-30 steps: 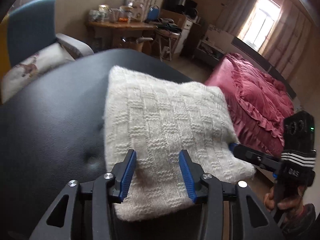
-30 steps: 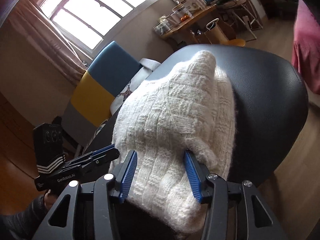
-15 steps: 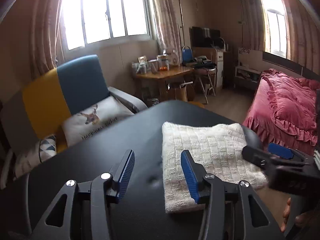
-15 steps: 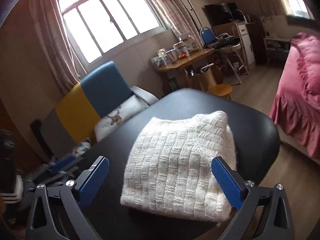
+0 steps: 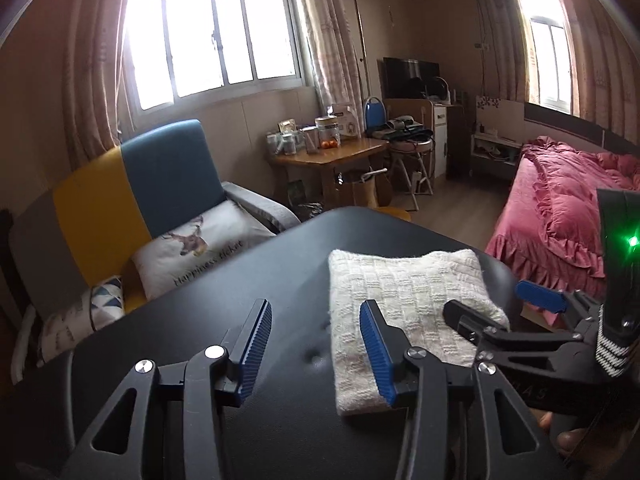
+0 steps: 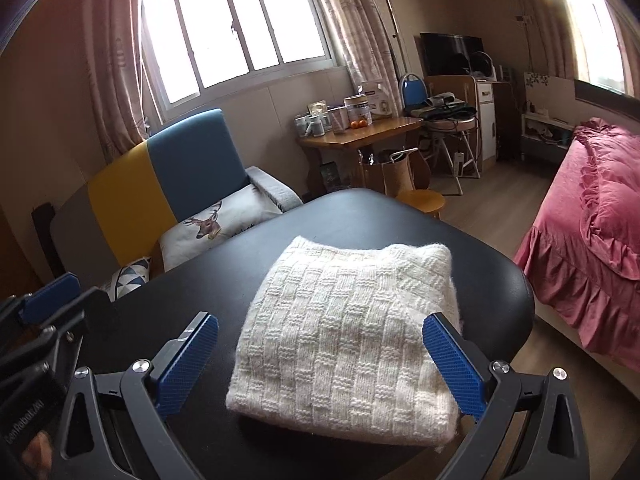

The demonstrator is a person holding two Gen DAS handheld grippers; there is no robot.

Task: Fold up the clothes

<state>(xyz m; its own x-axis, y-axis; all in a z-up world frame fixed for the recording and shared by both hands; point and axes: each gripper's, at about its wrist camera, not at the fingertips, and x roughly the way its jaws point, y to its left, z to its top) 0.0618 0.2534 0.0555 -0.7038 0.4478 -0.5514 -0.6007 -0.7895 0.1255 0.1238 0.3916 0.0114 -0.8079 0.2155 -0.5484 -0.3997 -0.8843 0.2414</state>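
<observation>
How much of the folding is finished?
Looks nearly all done: the cream basket-weave knitted sweater lies folded in a neat square on the black padded table. Nothing is held: left gripper closing a little, empty; right gripper wide open. No other clothes visible.

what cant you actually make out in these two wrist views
- Underside and inner layers of the folded sweater: covered by its own top layer in both views.
- Near edge of the black table: cut off by the bottom edge and the right gripper.
- Jar labels on the wooden table: too small to read.
- Left gripper: jaws closing, nothing between them.
</observation>
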